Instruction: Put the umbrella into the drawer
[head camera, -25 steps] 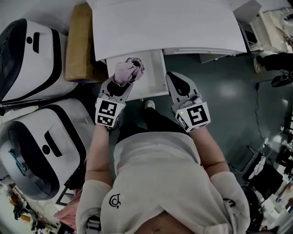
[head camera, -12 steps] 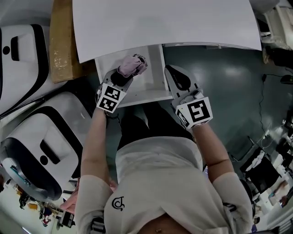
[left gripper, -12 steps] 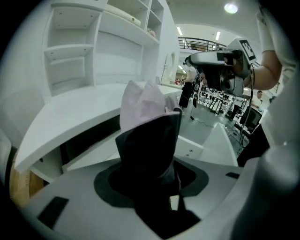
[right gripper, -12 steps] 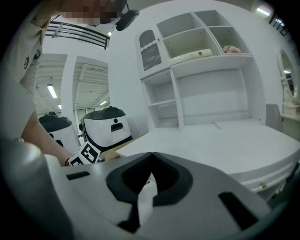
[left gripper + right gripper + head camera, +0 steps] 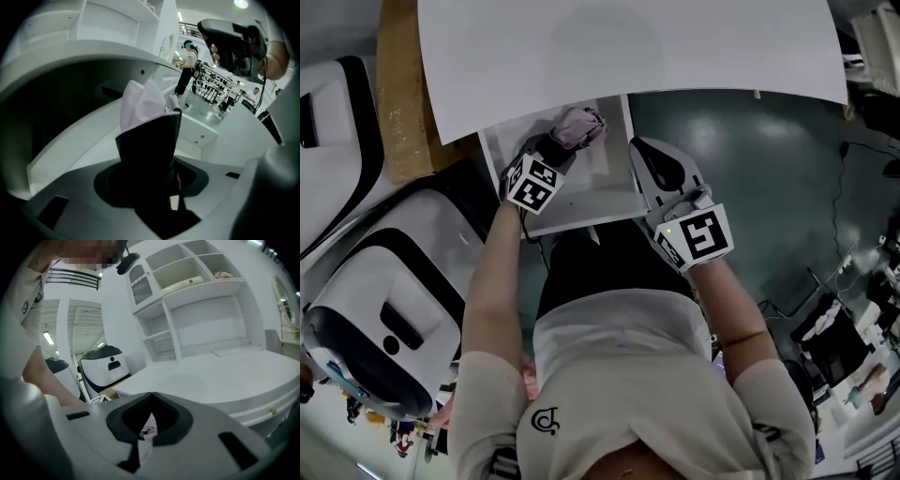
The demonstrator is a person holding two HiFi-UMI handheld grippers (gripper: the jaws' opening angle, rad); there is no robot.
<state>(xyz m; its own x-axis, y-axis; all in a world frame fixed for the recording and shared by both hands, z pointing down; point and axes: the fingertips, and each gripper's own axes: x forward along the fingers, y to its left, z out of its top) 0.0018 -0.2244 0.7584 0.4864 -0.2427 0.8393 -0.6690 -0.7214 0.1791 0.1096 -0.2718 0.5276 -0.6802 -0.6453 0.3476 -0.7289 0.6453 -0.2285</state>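
Head view, umbrella (image 5: 578,128) over drawer (image 5: 595,192), desk (image 5: 628,47) overhanging, box (image 5: 398,103) beside

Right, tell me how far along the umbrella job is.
Done: the drawer stands pulled open under the desk top. In hand: the left hand-held gripper is clamped on the pink umbrella, holding it over the drawer. Left: set it down inside and let go. The right hand-held gripper, jaws together and empty, hangs at the drawer's right edge.

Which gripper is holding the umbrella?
The left gripper, clamped on the pink umbrella above the open drawer; the right gripper is shut, empty.
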